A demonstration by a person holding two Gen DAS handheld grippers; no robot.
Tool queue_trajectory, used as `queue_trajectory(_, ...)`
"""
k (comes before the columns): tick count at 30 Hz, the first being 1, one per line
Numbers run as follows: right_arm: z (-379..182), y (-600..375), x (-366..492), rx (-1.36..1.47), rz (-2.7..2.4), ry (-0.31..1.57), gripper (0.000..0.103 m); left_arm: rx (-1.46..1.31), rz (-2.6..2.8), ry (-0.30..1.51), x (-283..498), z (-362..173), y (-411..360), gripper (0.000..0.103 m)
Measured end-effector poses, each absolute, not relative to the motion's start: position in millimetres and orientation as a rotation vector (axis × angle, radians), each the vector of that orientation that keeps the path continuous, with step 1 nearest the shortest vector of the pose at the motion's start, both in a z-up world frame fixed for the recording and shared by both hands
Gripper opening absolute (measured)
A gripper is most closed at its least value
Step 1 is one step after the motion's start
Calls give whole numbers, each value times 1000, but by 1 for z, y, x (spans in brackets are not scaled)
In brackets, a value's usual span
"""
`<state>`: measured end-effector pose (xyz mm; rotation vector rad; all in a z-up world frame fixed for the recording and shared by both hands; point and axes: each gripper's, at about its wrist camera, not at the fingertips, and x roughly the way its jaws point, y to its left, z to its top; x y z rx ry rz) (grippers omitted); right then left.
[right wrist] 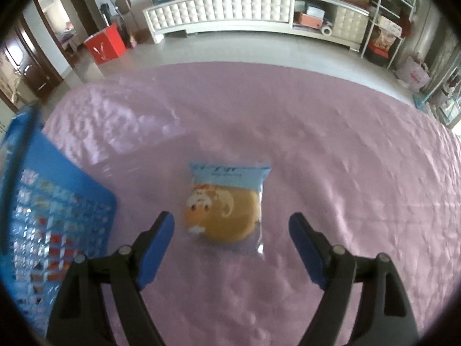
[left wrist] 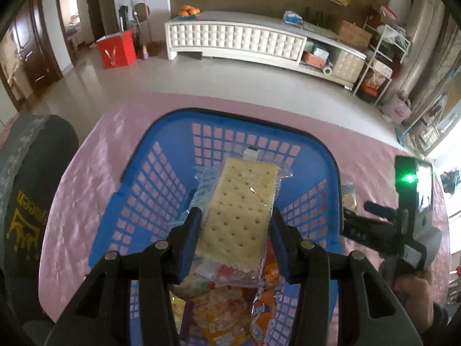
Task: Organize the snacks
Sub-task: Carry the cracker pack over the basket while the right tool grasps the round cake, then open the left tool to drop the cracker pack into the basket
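Blue basket (left wrist: 138,190) on a pink tablecloth (right wrist: 317,144), snack packets inside. Left gripper (left wrist: 234,227) clamped on a wrapped cracker (left wrist: 242,210) — held over the basket. Right gripper (right wrist: 232,248) spread wide, empty, above a wrapped bun (right wrist: 227,210) lying on the cloth — beside the basket.

A glossy, wrinkled pink tablecloth (right wrist: 288,121) lies under the blue plastic lattice basket (left wrist: 161,150) and clear-wrapped cracker (left wrist: 239,210).
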<state>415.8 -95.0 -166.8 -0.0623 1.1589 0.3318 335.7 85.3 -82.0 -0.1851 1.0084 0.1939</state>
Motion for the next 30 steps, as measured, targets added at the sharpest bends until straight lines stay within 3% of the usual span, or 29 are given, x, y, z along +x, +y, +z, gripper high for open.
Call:
queue_trajectory(8, -183, -75, 418, -135, 354, 1121, 82, -177, 200, 1025, 339, -89, 78, 45)
queue_trajectory(10, -179, -72, 410, -186, 354, 1066, 59, -174, 194, 1030, 339, -92, 79, 45)
queue_trajectory(17, -164, -81, 388, -122, 417, 1050, 58, -156, 184, 1020, 327, -82, 75, 45)
queue_trajectory(23, -117, -89, 357, -142, 393, 947, 58, -120, 153, 995, 324, -69, 75, 45)
queue_trajectory(30, -82, -87, 329, -115, 431, 894, 58, -144, 20, 1124, 355, -93, 83, 45)
